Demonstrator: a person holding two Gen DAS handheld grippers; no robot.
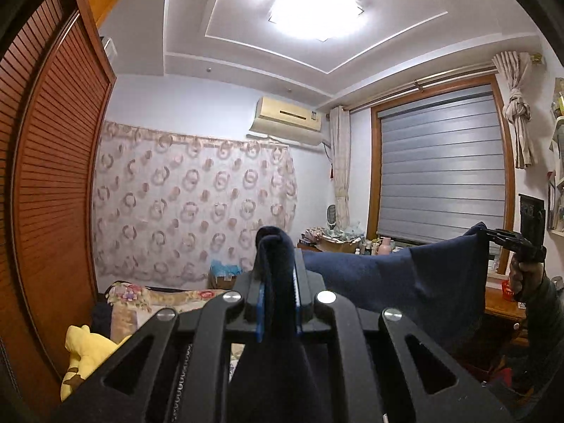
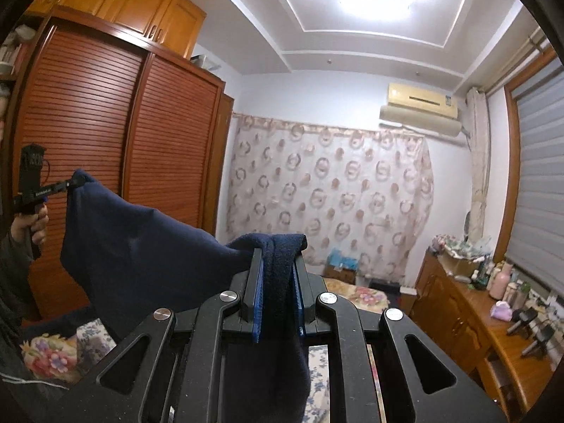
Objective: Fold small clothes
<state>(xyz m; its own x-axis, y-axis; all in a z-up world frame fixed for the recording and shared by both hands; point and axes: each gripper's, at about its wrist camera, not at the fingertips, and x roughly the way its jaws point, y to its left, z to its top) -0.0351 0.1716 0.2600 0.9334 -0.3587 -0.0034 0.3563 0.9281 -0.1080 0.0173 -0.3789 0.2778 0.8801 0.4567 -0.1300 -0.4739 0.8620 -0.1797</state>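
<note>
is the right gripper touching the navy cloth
Touching: the right wrist view shows the right gripper with jaws clamped on the navy cloth.

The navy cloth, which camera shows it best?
The right wrist view: the navy cloth spreads broadly from the left gripper to the right gripper. The left wrist view shows a narrower stretch, partly hidden behind its own fingers.

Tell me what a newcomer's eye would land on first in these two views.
First, the navy garment stretched in mid-air across the foreground, one end clamped in the left gripper, the other in the right gripper. Next, the glaring ceiling light overhead, then the louvred wooden wardrobe at the left.
</note>
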